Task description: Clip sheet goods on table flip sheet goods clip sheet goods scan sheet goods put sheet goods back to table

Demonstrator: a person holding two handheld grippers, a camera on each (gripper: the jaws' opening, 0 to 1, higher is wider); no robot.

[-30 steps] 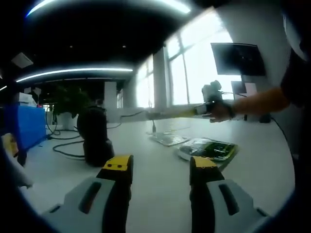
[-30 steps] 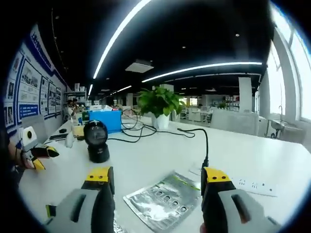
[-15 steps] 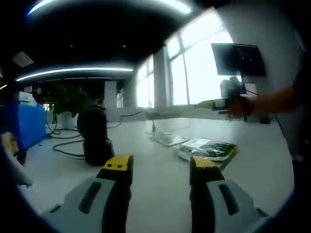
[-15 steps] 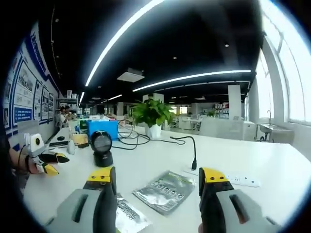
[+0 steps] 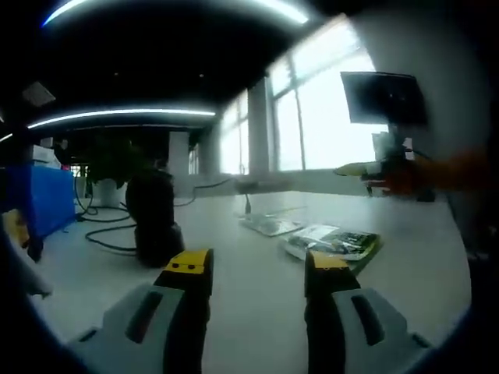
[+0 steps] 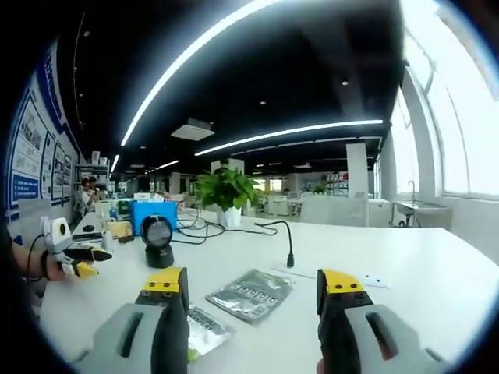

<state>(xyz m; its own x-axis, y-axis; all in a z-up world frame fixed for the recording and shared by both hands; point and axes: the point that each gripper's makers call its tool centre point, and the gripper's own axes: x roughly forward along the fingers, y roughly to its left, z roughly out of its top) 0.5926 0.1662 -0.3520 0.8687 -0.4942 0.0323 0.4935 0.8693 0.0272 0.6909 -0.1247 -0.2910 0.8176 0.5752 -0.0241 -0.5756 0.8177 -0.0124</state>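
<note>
On the white table [image 6: 405, 273], toward its middle in the right gripper view: a silvery sheet pouch [image 6: 249, 293], flat, long axis slanting from near left to far right, far corner pointing at the base of a thin black gooseneck stalk [image 6: 289, 243]. Just beside its near left end, a second packet [image 6: 204, 329] with green on it, flat as well, partly hidden behind the right gripper's [image 6: 253, 287] left jaw. Same two items in the left gripper view: silvery sheet pouch [image 5: 270, 224] farther off, green packet [image 5: 334, 241] nearer, side by side, not clearly touching.

Right gripper raised above the table, jaws spread wide, nothing between them. Left gripper [image 5: 258, 269] low over bare tabletop [image 5: 257, 312], jaws equally wide apart, nothing held. Also visible: left gripper at the table's left edge in the right gripper view [image 6: 72, 258], strapped to a hand; right gripper up in the air at the right of the left gripper view [image 5: 386, 167], blurred.

Standing upright nearer the left edge, a black scanner [image 6: 159, 242] with round face; behind it a blue box [image 6: 143, 215], contents not discernible, loose black cables [image 6: 207, 229] and a potted plant [image 6: 225, 191]. Wide bare surface toward the right side and window.
</note>
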